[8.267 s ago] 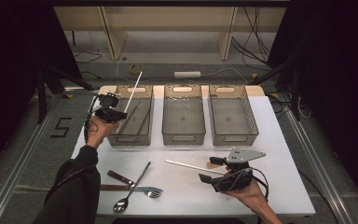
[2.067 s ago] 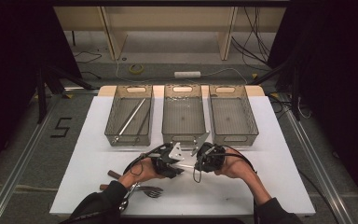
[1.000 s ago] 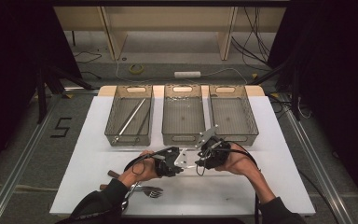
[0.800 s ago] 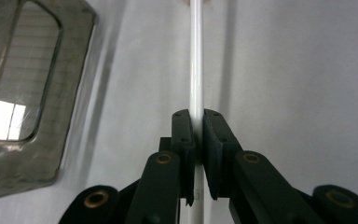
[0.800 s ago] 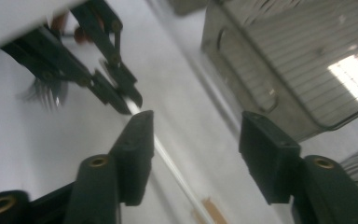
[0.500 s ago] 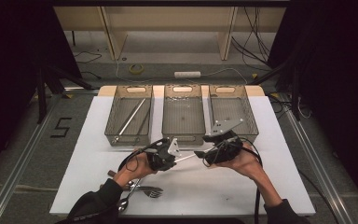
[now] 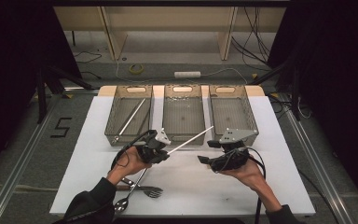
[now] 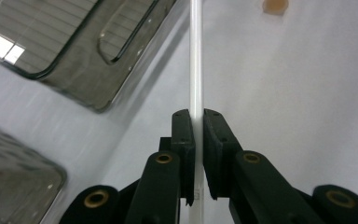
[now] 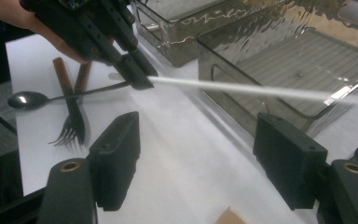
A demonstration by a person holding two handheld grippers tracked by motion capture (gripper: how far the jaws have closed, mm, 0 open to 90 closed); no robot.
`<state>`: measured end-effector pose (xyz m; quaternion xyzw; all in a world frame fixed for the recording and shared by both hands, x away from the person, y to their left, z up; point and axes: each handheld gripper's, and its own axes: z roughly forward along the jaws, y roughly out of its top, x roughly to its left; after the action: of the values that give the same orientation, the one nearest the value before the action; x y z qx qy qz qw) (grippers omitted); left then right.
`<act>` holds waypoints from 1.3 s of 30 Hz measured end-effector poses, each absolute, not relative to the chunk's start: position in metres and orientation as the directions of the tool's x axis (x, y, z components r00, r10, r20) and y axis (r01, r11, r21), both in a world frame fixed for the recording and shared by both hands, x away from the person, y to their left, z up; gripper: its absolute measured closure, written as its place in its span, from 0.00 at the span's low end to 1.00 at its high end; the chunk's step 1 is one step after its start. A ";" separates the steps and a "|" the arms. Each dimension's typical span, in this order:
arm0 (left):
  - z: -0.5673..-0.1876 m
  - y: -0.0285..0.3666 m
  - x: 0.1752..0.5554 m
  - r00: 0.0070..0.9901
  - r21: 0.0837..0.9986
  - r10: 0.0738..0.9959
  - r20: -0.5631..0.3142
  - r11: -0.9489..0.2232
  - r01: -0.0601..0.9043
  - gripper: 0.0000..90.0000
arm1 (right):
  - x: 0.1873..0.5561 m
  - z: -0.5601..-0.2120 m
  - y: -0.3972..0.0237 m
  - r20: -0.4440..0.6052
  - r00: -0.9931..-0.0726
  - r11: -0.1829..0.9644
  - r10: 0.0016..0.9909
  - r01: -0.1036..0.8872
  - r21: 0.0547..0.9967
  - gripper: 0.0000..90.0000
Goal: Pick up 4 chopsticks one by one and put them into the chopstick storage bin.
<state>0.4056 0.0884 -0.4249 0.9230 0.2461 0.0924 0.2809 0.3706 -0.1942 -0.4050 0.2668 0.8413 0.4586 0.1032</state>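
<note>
A thin white stick (image 7: 190, 138) slants up over the table's middle, toward the bins. My left gripper (image 7: 164, 152) is shut on its lower end, and the left gripper view has the stick (image 8: 196, 70) pinched between the two jaws of that gripper (image 8: 196, 116). My right gripper (image 7: 203, 160) is open, a little to the right of the stick and apart from it. In the right gripper view its jaws (image 9: 200, 135) stand wide with nothing between them, and beyond them the left gripper (image 9: 137, 77) holds the stick (image 9: 242, 88). A second white stick (image 7: 128, 120) lies in the left bin (image 7: 115, 133).
Three clear bins stand in a row at the back: left, middle (image 7: 183, 135) and right (image 7: 251, 126). A fork (image 7: 149, 190), a spoon (image 7: 122, 204) and a brown-handled piece lie near the front left, under the left forearm. The fork (image 9: 72, 126) and spoon (image 9: 28, 99) also appear in the right gripper view.
The two grippers met at the stick in mid-table. The right gripper has since drawn back to the right and down, and the stick stays in the left gripper, tilted up.
</note>
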 end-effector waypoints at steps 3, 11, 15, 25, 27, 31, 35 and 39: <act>-0.422 0.094 0.408 0.852 0.576 0.523 0.021 -0.703 0.417 0.92 | 0.368 -0.411 -0.197 0.078 -0.829 0.423 0.554 0.361 0.831 0.36; -0.416 0.109 0.413 0.807 0.610 0.590 -0.023 -0.631 0.479 0.92 | 0.362 -0.420 -0.205 0.103 -0.807 0.376 0.582 0.379 0.845 0.35; -0.413 0.118 0.417 0.783 0.622 0.621 -0.038 -0.599 0.505 0.92 | 0.360 -0.424 -0.207 0.135 -0.805 0.359 0.578 0.399 0.843 0.34; -0.407 0.143 0.429 0.710 0.648 0.701 -0.065 -0.511 0.565 0.92 | 0.350 -0.429 -0.206 0.126 -0.801 0.348 0.586 0.389 0.853 0.33; -0.406 0.148 0.432 0.697 0.652 0.714 -0.072 -0.494 0.574 0.92 | 0.348 -0.430 -0.206 0.126 -0.799 0.345 0.588 0.389 0.854 0.33; -0.402 0.156 0.435 0.675 0.663 0.733 -0.078 -0.468 0.585 0.92 | 0.345 -0.432 -0.207 0.132 -0.796 0.341 0.591 0.395 0.853 0.33; -0.399 0.163 0.440 0.656 0.672 0.750 -0.081 -0.445 0.592 0.92 | 0.342 -0.434 -0.209 0.132 -0.795 0.346 0.592 0.398 0.850 0.32; -0.397 0.168 0.446 0.641 0.679 0.764 -0.082 -0.428 0.597 0.92 | 0.338 -0.433 -0.211 0.131 -0.792 0.337 0.597 0.395 0.854 0.32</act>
<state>0.4455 0.1680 -0.3972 0.8364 0.4066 0.1201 0.3474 0.3377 -0.2111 -0.4326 0.3057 0.8112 0.4876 0.1033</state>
